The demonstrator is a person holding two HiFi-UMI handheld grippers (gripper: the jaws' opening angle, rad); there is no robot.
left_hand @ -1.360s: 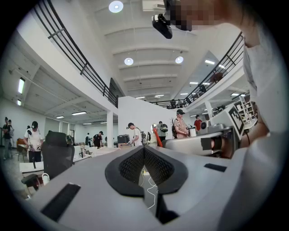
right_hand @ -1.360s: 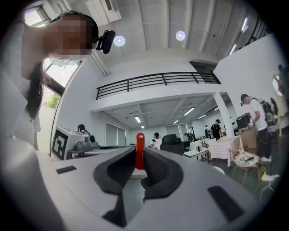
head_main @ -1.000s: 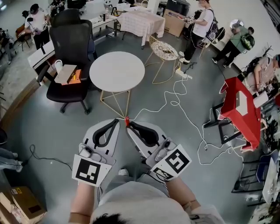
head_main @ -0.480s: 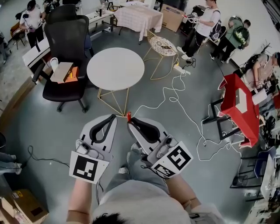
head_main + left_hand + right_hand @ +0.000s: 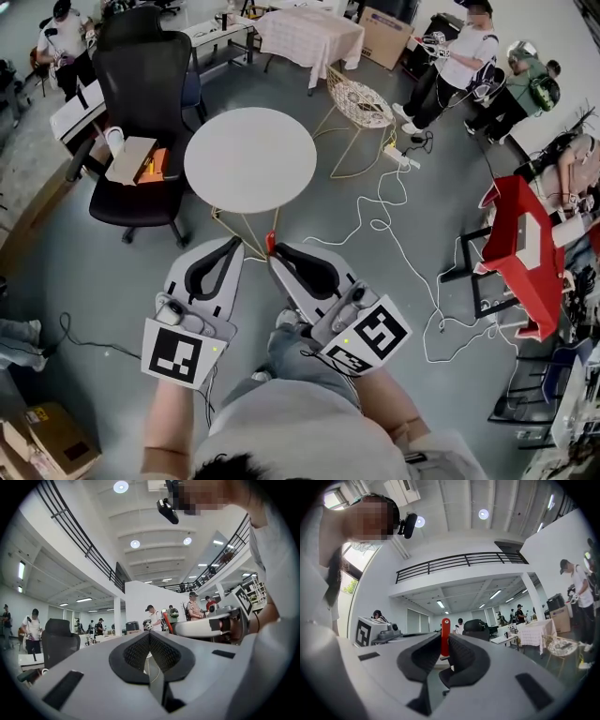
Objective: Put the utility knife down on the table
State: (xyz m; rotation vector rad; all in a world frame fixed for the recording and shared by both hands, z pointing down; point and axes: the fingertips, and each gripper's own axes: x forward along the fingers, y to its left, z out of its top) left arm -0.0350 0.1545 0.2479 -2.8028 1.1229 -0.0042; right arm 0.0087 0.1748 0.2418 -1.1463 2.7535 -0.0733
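A red utility knife (image 5: 270, 243) sticks up from the tip of my right gripper (image 5: 273, 254), which is shut on it. In the right gripper view the knife (image 5: 445, 637) stands upright between the dark pads. My left gripper (image 5: 233, 245) is shut with nothing in it, just left of the right one. Both are held in front of the person's body, over the floor, near the front edge of the round white table (image 5: 248, 159). From the left gripper view the knife (image 5: 167, 622) shows at the right gripper's tip.
A black office chair (image 5: 141, 103) with a cardboard box (image 5: 131, 159) on its seat stands left of the table. A wire chair (image 5: 361, 103) and white cables (image 5: 394, 234) lie to the right, then a red stand (image 5: 525, 244). Several people stand at the back.
Both grippers have drifted slightly left and closer to the table's front edge. The knife stays clamped in the right gripper.
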